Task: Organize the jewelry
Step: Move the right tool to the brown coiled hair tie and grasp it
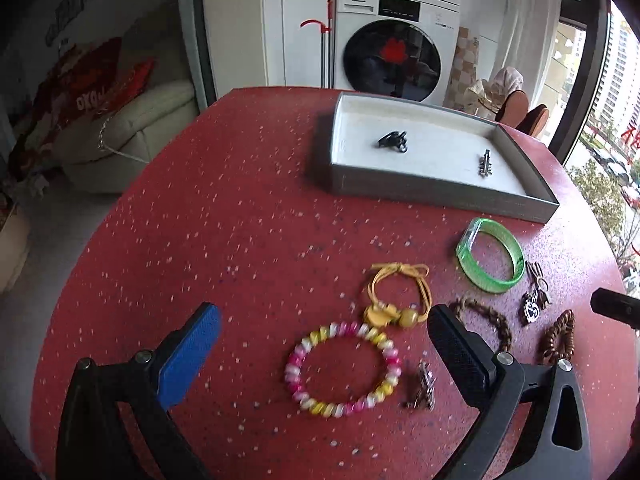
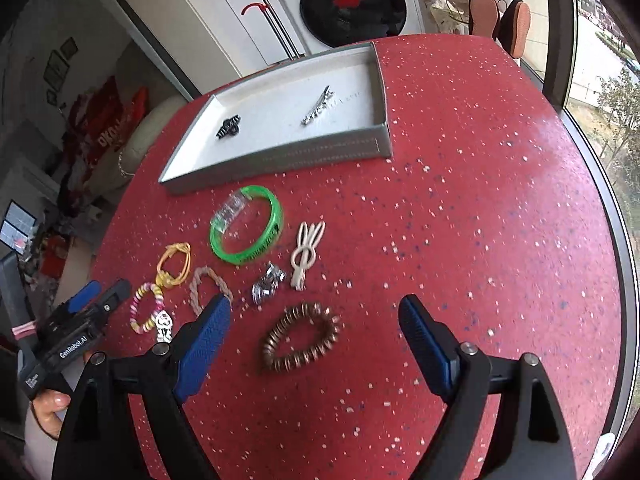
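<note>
Both grippers are just hanging over the red speckled table (image 2: 480,160), and both have their fingers spread wide with nothing between them.

Starting at the left gripper (image 1: 324,332): the pink-and-yellow spiral hair tie (image 1: 343,366) lies flat right in the gap between its fingers. Just past that, a bit further out, is the yellow cord tie with beads (image 1: 400,296), bow end pointing away from the gripper. A small metal clip (image 1: 420,386) sits just inside the right-hand finger, long axis running roughly away from the gripper. That finger covers part of a braided brown hair tie (image 1: 492,320).

Moving over to the right gripper (image 2: 316,308): a brown coiled hair tie (image 2: 302,338) lies just ahead between the fingers, closer to the left one, stretched out sideways. Beyond it there's a shiny silver charm (image 2: 268,282), and beside that a cream rabbit-shaped clip (image 2: 305,254), ears pointing away from the gripper, long axis almost straight ahead. The green bangle (image 2: 248,226) lies flat further out to the left.

Farthest out is the grey tray (image 2: 280,156), set crossways. It holds a black claw clip (image 2: 228,127) toward its left and a slim silver hair clip (image 2: 316,106) lying diagonally toward its right.
</note>
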Tool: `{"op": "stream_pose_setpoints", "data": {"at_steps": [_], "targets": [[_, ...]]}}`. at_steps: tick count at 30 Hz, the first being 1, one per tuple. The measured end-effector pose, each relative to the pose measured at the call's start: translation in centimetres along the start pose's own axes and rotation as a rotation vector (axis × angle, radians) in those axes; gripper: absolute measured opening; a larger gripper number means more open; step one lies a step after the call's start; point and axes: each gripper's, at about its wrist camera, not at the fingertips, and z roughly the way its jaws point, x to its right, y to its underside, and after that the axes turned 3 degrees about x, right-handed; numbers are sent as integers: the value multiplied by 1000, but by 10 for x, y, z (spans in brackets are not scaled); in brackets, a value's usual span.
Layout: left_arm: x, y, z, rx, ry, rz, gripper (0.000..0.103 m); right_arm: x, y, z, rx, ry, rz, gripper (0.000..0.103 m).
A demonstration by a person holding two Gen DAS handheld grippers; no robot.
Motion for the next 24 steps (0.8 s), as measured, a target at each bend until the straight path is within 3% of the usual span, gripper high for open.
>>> {"op": "stream_pose_setpoints", "data": {"at_steps": [3,7,17,24], "targets": [[-11,14,-2,-18,18,-44,103,3,15,-1,-5,21,15,88],[-17,29,-4,-11,-16,-36,103,9,29,0,-18,61,31,88],[-29,32,5,-17,-37,-59,103,7,20,1,7,170,-41,87],[-29,31,14,-34,-38,-36,103,-6,13,16,-8,196,-108,69]]}}
